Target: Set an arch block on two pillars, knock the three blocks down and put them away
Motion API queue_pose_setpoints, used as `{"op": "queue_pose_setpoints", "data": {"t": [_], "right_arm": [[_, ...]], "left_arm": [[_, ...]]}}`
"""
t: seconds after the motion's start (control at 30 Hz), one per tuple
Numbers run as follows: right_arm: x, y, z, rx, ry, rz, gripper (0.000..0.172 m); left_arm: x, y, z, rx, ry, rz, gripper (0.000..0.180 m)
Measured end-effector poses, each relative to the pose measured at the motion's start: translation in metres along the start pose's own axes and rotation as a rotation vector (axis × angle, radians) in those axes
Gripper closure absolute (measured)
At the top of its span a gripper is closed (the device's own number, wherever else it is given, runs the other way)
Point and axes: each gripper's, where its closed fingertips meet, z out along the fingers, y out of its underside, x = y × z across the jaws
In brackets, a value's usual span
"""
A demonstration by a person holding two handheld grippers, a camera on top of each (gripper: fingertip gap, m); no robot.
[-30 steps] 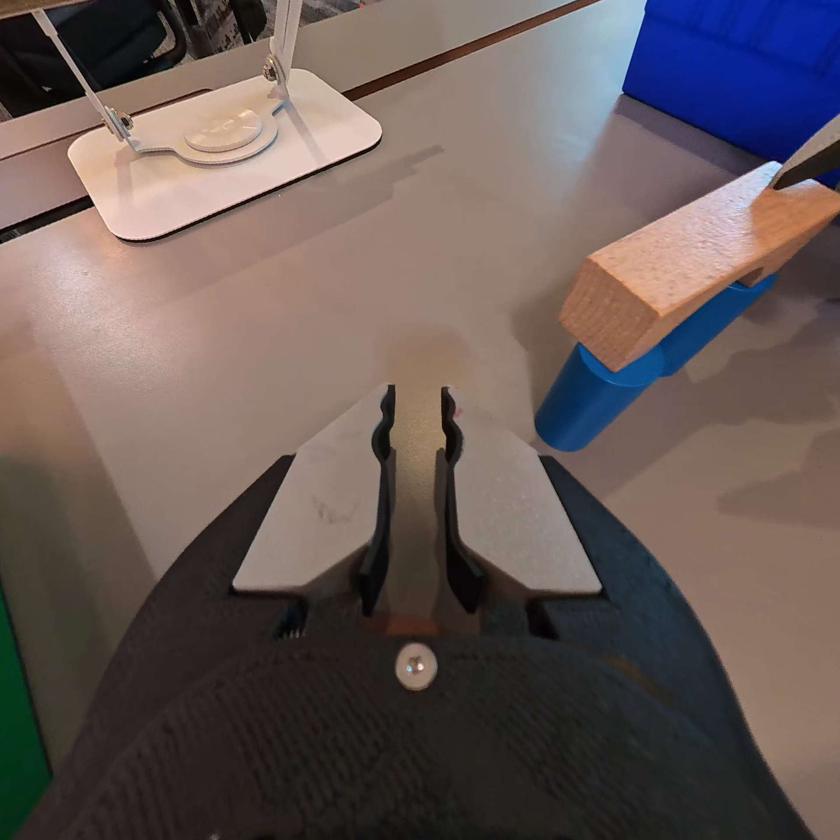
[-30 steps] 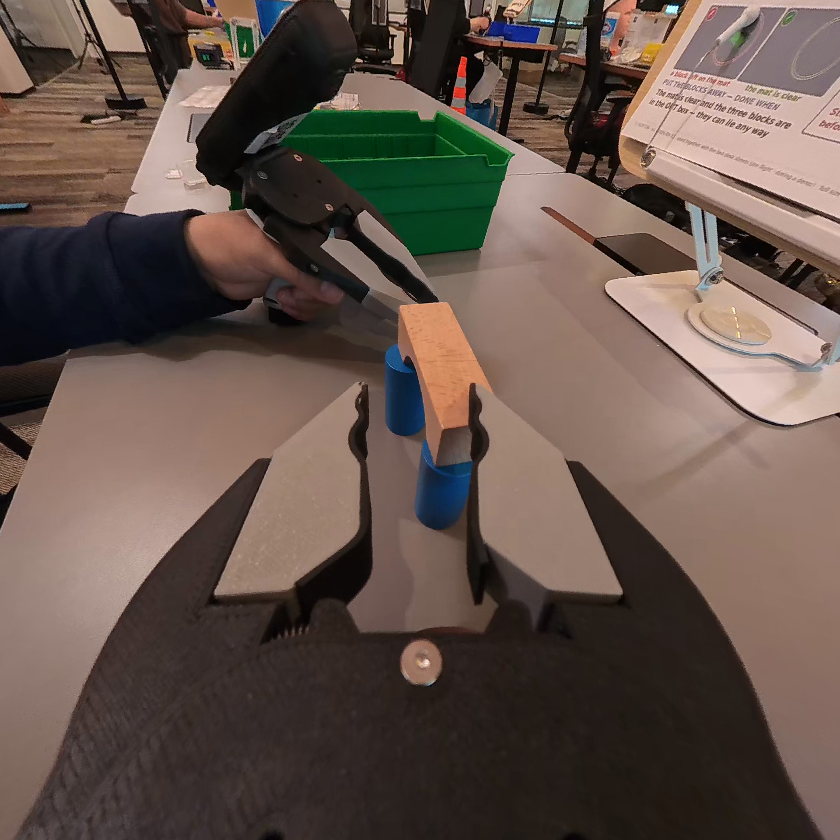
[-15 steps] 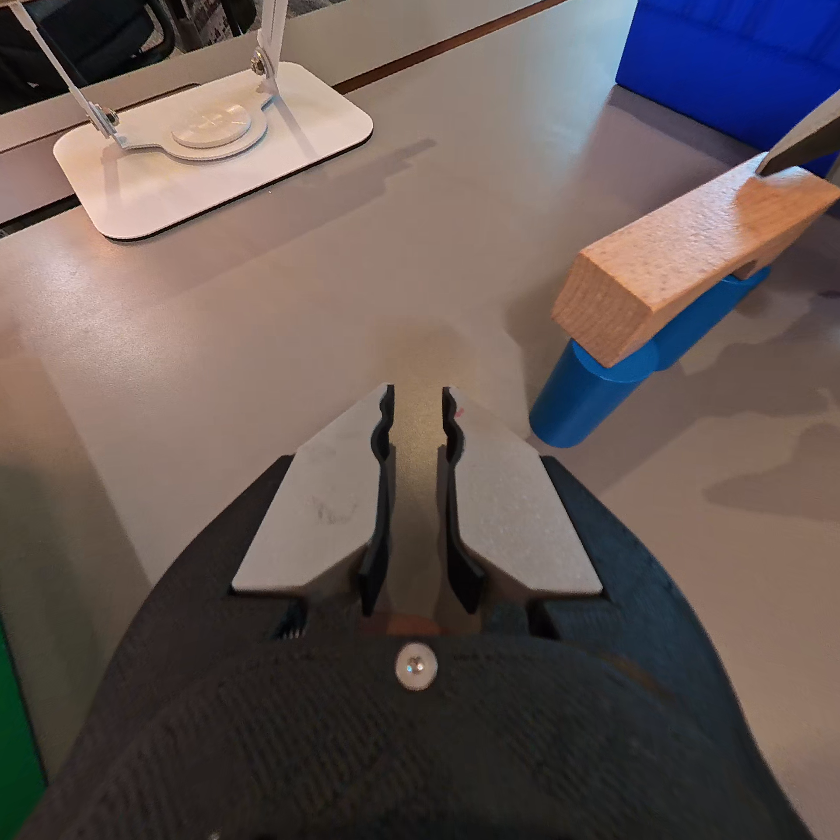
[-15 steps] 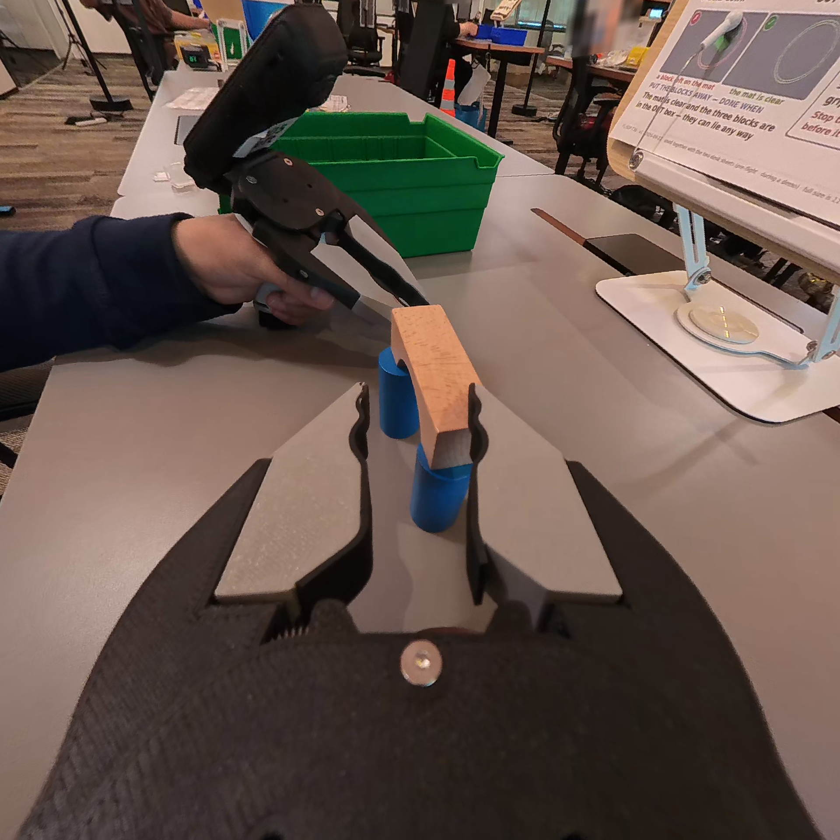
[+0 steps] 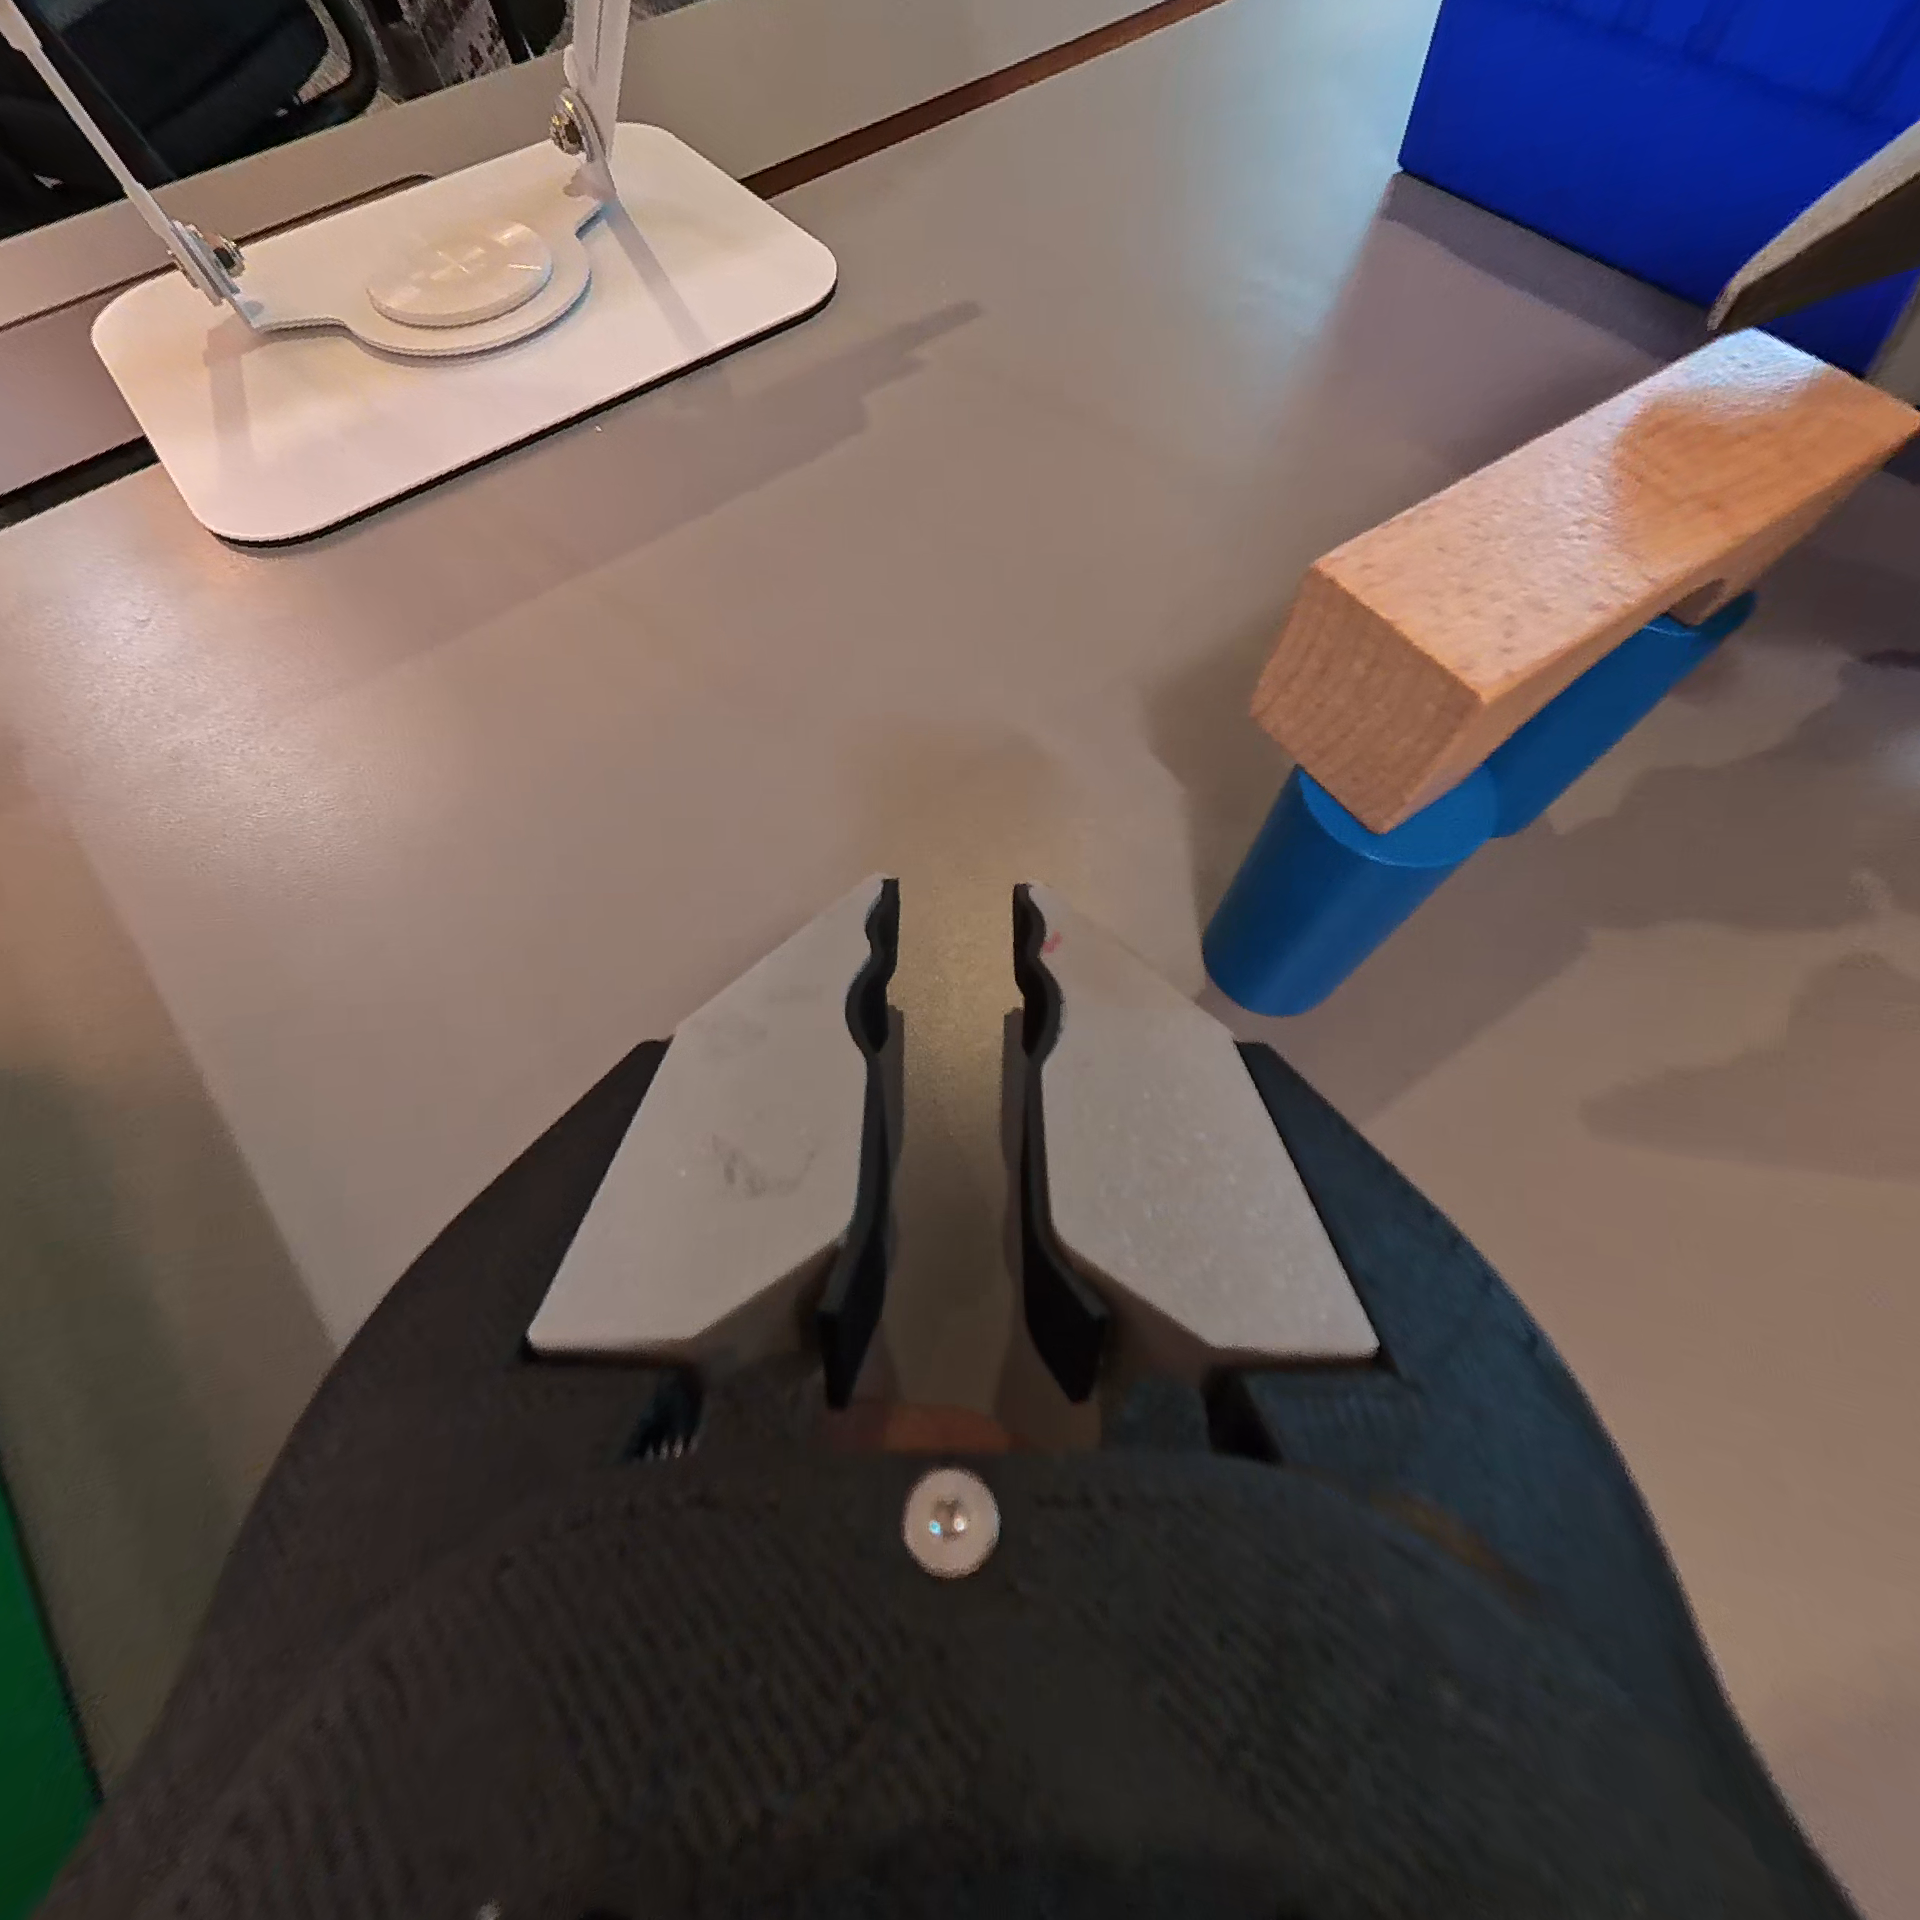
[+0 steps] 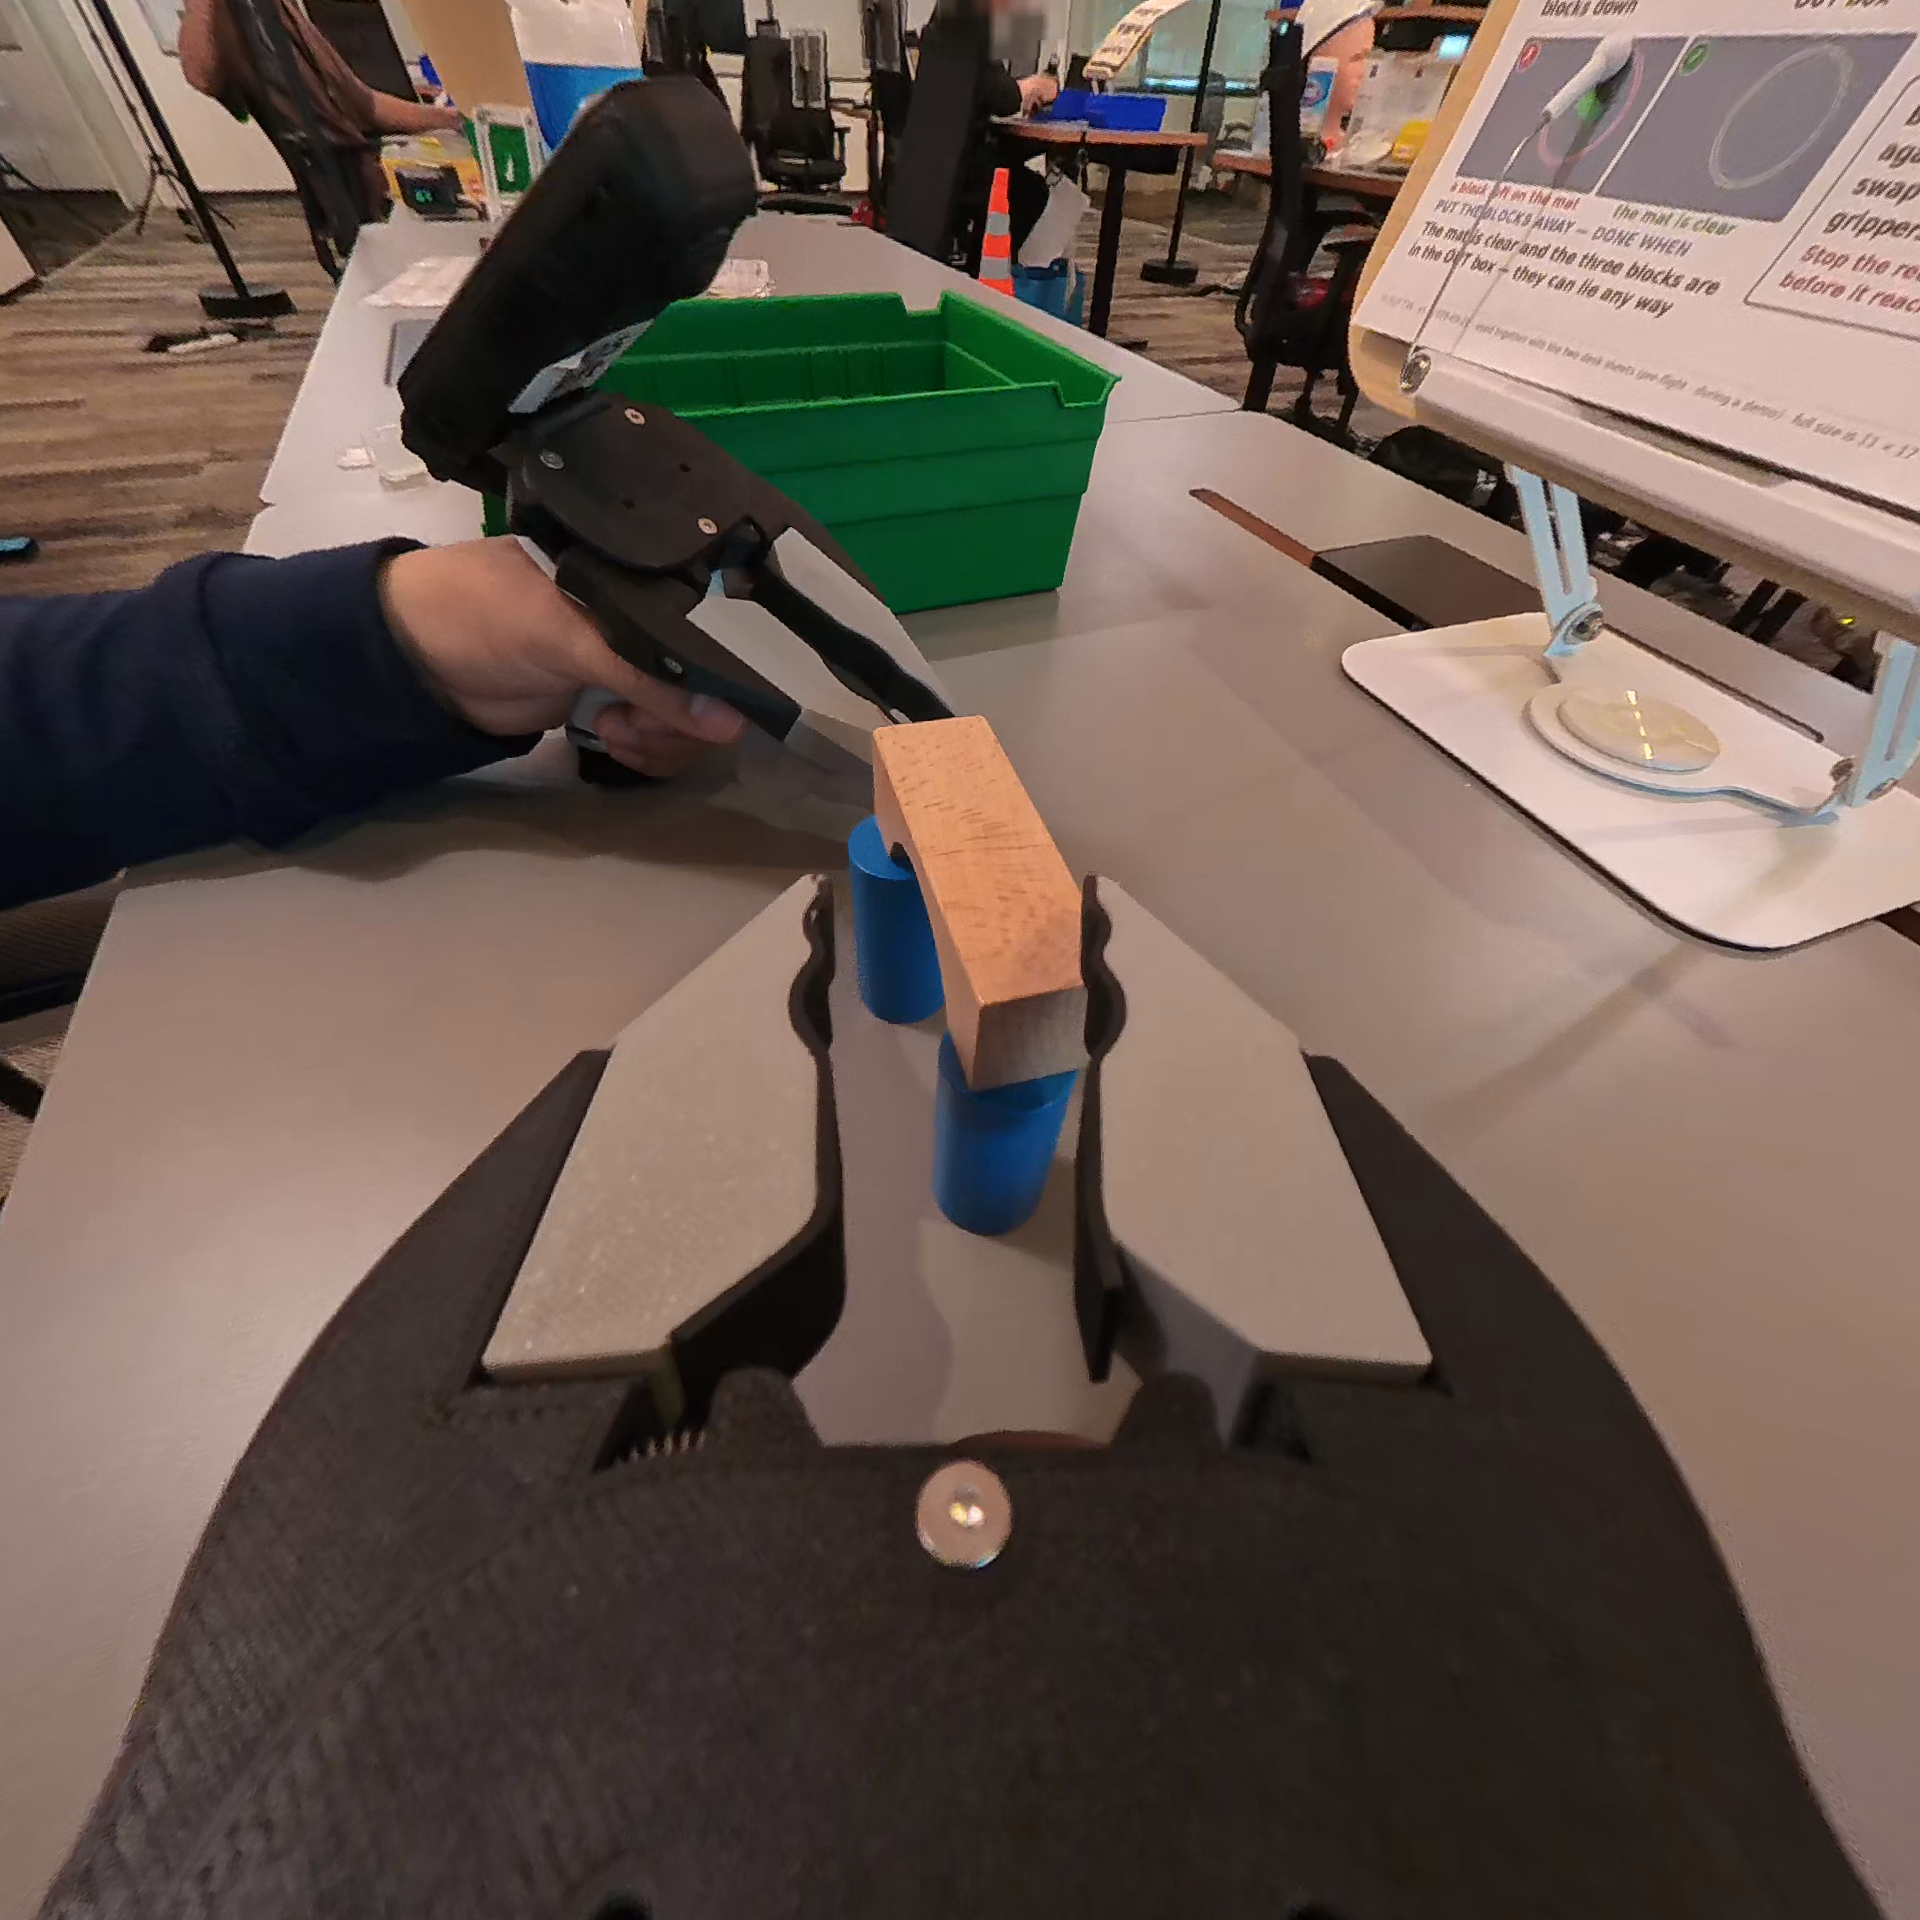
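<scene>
Right gripper's jaws opened wider beside the wooden arch block on blue cylinder pillars; left gripper's jaws stay narrow, empty.

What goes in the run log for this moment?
stage: arch block resting on two blue pillars | left gripper open, empty | right gripper open

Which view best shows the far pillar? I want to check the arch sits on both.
The right wrist view: the far pillar stands upright in plain sight, the arch resting on its top. In the left wrist view, the arch and the nearer pillar hide most of it.
</scene>
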Motion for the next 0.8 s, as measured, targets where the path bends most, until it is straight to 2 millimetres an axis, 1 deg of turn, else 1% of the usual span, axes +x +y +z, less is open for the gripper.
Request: {"op": "queue_pose_setpoints", "data": {"t": [0.1,0.5,0.63,0.7,0.77,0.8], "right_arm": [[-0.002,0.003,0.004,-0.008,-0.012,0.011,0.121],[-0.003,0.002,0.004,-0.013,0.001,-0.011,0.122],[-0.008,-0.013,-0.004,0.061,-0.014,-0.034,0.122],[-0.017,-0.025,-0.010,0.122,-0.051,-0.058,0.123],[-0.031,-0.036,-0.016,0.178,-0.107,-0.094,0.129],[-0.040,-0.040,-0.018,0.197,-0.147,-0.109,0.135]], "left_arm": [[0.000,0.000,0.000,-0.001,0.001,0.001,0.161],[0.001,0.000,0.001,-0.005,0.007,0.003,0.160],[0.002,0.000,0.001,-0.005,0.007,0.005,0.160],[0.002,0.000,0.001,-0.005,0.007,0.005,0.160],[0.002,0.000,0.001,-0.005,0.008,0.004,0.160],[0.002,0.001,0.001,-0.005,0.008,0.003,0.160]]}}
